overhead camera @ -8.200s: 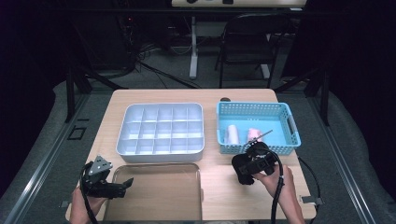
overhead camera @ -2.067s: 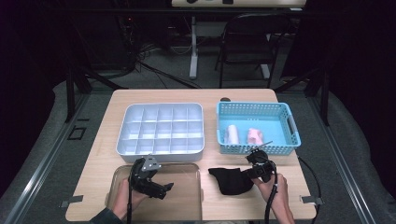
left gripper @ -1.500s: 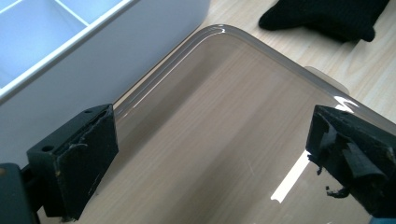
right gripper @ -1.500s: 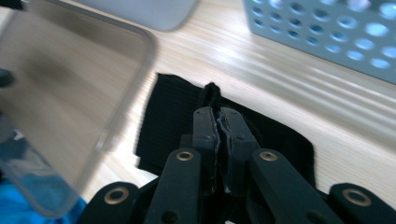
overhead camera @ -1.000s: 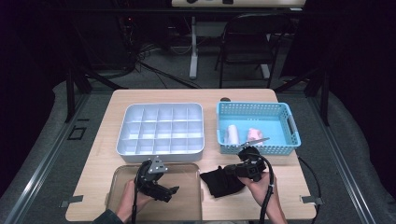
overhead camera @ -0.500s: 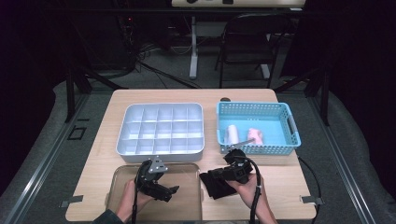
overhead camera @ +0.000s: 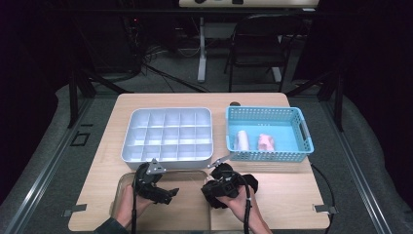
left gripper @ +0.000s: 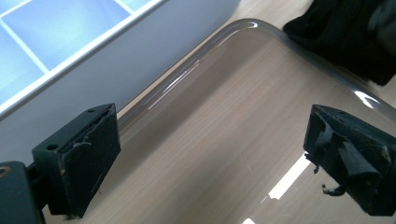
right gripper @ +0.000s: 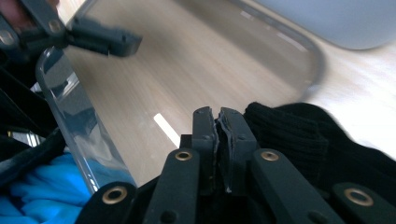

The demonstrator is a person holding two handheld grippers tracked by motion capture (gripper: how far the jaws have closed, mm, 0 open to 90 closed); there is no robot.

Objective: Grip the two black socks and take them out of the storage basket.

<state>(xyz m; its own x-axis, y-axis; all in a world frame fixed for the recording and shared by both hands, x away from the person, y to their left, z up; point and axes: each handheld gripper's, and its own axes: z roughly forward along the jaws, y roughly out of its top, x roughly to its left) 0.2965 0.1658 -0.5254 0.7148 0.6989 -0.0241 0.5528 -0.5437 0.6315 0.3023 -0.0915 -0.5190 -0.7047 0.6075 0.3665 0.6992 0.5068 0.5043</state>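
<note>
So we've got the right gripper (overhead camera: 210, 189) at the near edge of the light wooden table (overhead camera: 292, 195), jaws pressed together on a bunched-up black ribbed knit cloth (overhead camera: 246, 183) (in the right gripper view there's no real gap between the pads, though they've just been easing open a touch). The cloth (right gripper: 299, 135) sits on the wood just beside the right rim of the clear shallow plastic tray (overhead camera: 202, 171), touching or nearly so; we can't quite tell. Our left gripper (overhead camera: 168, 194) hangs over that tray (left gripper: 243, 25) with its jaws spread wide and nothing between them, just the tray floor. Behind the tray is the white plastic organizer box with a grid of compartments (overhead camera: 168, 134), and to its right the light blue perforated plastic basket (overhead camera: 268, 114), with a white roll (overhead camera: 242, 140) and a pink roll (overhead camera: 265, 142) side by side inside.
</note>
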